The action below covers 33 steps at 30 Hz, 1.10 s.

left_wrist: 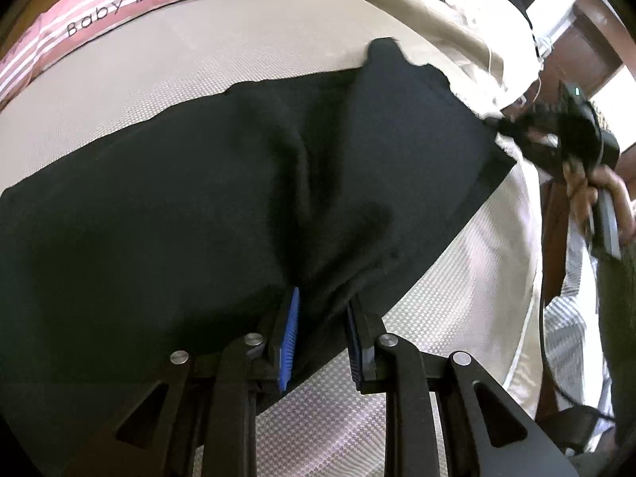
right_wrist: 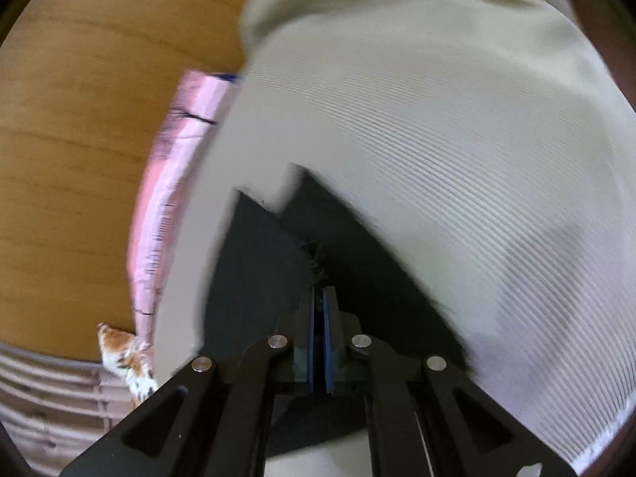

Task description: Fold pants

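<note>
Black pants (left_wrist: 198, 198) lie spread on a beige textured mattress (left_wrist: 198, 59). My left gripper (left_wrist: 324, 298) is shut on a bunched fold of them at their near edge, with cloth filling the gap between the blue pads. In the right wrist view, my right gripper (right_wrist: 319, 288) has its pads together on a thin, frayed edge of the pants (right_wrist: 270, 270), whose two corners point away from it. The left wrist view shows that gripper (left_wrist: 505, 127), blurred and held by a hand (left_wrist: 584, 190), at the far right edge of the pants.
A pink striped pillow (left_wrist: 79, 28) printed "Baby" lies along the far side against a wooden board (right_wrist: 79, 119). A cream blanket (left_wrist: 437, 12) is heaped at the far right. The mattress ends at the right, beside striped cloth (left_wrist: 568, 318) and dark furniture.
</note>
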Motion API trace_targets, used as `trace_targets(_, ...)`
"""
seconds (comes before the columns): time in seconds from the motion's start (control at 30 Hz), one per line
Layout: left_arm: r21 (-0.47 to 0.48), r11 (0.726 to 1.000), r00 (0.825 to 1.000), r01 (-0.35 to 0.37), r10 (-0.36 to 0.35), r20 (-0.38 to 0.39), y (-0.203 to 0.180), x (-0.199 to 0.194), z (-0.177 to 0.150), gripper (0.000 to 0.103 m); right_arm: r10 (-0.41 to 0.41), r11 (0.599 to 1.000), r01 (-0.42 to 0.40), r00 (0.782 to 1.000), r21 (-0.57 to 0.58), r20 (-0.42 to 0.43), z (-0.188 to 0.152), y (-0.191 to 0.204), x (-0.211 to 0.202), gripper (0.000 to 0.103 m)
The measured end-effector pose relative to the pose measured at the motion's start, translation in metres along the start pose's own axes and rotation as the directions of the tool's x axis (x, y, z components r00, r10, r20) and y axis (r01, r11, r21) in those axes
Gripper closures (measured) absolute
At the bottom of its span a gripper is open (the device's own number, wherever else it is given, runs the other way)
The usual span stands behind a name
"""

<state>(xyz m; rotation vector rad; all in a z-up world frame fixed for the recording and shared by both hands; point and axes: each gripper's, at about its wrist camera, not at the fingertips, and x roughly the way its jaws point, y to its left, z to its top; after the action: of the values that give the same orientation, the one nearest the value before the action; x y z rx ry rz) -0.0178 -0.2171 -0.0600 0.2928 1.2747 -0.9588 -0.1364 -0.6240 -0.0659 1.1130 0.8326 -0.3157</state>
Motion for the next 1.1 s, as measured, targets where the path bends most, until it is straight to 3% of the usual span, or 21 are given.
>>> trace_targets(0.1, 0.027, 0.999, 1.0, -0.022, 0.022, 0.001, -0.009, 0.002, 0.0, 0.08, -0.007, 0.999, 0.007, 1.0, 0.049, 0.004, -0.015, -0.02, -0.001, 0.099)
trace_targets(0.23, 0.034, 0.999, 1.0, -0.021, 0.021, -0.002, -0.009, 0.002, 0.001, 0.078, 0.005, 1.0, -0.006, 0.999, 0.012, 0.05, -0.02, -0.007, -0.02, 0.099)
trace_targets(0.37, 0.047, 0.999, 1.0, -0.013, 0.013, -0.009, -0.016, 0.006, 0.002, 0.077, -0.052, 0.997, 0.057, 0.995, -0.059, 0.083, -0.028, -0.001, -0.036, 0.099)
trace_targets(0.57, 0.039, 0.999, 1.0, 0.015, -0.014, -0.02, -0.011, 0.0, 0.001, 0.076, -0.138, 0.989, 0.141, 0.989, -0.053, 0.052, -0.031, -0.02, -0.023, 0.1)
trace_targets(0.67, 0.007, 0.999, 0.999, 0.05, -0.05, -0.008, -0.001, -0.01, 0.004, 0.076, -0.229, 0.965, 0.23, 0.973, -0.125, 0.027, -0.025, -0.002, -0.026, 0.083)
trace_targets(0.7, -0.004, 0.998, 0.998, 0.059, -0.059, -0.004, 0.002, -0.014, 0.004, 0.076, -0.262, 0.953, 0.264, 0.964, -0.145, 0.038, -0.023, 0.002, -0.029, 0.072)
trace_targets(0.77, -0.024, 0.995, 0.995, 0.097, -0.096, 0.025, 0.014, -0.029, 0.006, 0.076, -0.288, 0.931, 0.298, 0.955, -0.209, 0.079, -0.013, 0.018, -0.036, 0.07)
trace_targets(0.9, -0.045, 0.995, 0.992, 0.09, -0.086, 0.096, 0.033, -0.05, 0.012, 0.073, -0.204, 0.932, 0.215, 0.977, -0.292, 0.067, 0.019, 0.047, -0.026, 0.071)
trace_targets(1.1, -0.178, 0.984, 0.992, -0.018, 0.039, 0.12, 0.076, -0.044, 0.022, 0.07, -0.111, 0.934, 0.083, 0.992, -0.346, -0.06, 0.075, 0.087, 0.034, 0.071)
